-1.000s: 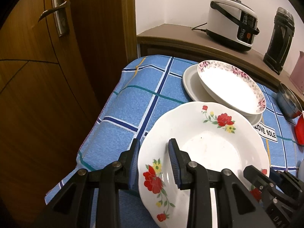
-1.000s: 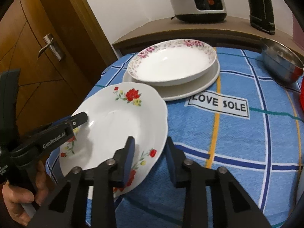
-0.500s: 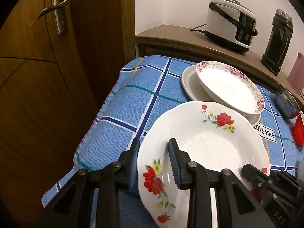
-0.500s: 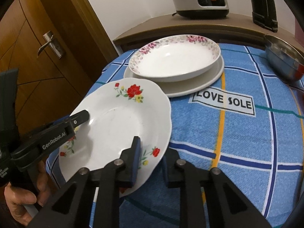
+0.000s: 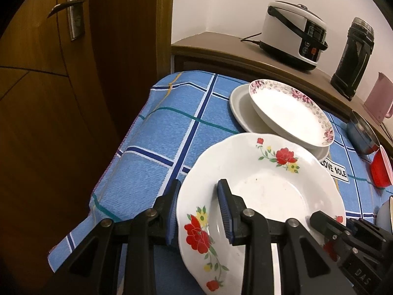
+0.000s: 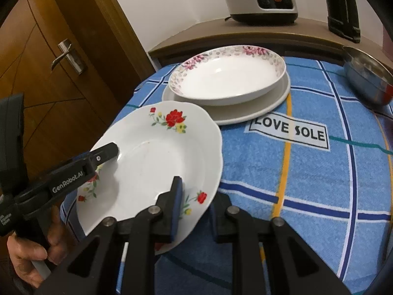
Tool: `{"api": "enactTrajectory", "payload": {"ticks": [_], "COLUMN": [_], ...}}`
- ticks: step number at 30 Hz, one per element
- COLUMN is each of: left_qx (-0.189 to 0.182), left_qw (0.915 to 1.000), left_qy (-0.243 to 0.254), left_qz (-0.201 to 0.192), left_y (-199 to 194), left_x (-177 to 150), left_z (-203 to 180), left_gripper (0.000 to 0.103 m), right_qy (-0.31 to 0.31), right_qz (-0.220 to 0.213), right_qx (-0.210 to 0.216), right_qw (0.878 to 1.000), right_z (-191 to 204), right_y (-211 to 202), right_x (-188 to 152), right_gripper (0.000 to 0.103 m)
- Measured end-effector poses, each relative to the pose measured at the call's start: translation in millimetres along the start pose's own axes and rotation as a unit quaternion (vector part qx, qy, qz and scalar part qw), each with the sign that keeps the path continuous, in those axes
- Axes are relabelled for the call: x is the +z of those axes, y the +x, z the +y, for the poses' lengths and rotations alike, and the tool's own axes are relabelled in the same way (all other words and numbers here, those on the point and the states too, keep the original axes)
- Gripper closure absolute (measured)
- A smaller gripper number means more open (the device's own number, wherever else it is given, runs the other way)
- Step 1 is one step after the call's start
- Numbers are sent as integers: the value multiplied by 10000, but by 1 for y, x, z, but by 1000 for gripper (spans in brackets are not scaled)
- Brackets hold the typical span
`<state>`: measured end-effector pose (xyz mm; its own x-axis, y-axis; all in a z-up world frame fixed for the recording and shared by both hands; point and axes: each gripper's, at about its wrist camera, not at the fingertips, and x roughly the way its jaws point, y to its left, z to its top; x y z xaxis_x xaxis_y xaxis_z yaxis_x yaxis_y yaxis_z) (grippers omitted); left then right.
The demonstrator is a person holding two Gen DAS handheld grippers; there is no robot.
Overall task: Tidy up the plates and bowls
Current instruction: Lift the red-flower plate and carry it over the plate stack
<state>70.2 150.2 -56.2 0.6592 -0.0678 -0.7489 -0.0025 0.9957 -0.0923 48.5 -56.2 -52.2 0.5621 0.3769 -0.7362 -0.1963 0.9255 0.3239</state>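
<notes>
So both grippers are on the same dish here, the red-flower plate, which sits at the near left corner of the table with its edge hanging a bit over the cloth (blue checked, "LOVE SOLE" label and all).

What changed in the last second: the right gripper tightened up. A second ago its jaws stood loosely either side of the plate's near rim; now one pad is on top of the rim and the other is tucked under it, so it looks clamped on. It has pretty much settled, with no more real closing going on. The left gripper hasn't changed: one finger outside the rim, one inside the well, a narrow-ish gap that matches a grip on the plate's left edge. The person's hand is wrapped round its handle.

My read: with two holds secured, the plate is ready to be lifted. The obvious destination is the stack near the far left corner, where the pink-rimmed bowl sits nested on the grey plate. The plate doesn't look raised yet though, so the stacking itself is still to come.
</notes>
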Motion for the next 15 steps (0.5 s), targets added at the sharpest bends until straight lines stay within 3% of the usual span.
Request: {"api": "enactTrajectory", "payload": {"ticks": [15], "left_qx": [-115], "left_qw": [9986], "left_qy": [126], "left_qz": [-501], "left_y": [-39], "left_x": [23], "left_z": [-15], "left_gripper": [70], "right_qy": [-146], "right_qz": [-470], "right_qx": [157], "right_qw": [9987], "right_z": [7], "right_y": [-46], "right_x": [13], "right_gripper": [84]}}
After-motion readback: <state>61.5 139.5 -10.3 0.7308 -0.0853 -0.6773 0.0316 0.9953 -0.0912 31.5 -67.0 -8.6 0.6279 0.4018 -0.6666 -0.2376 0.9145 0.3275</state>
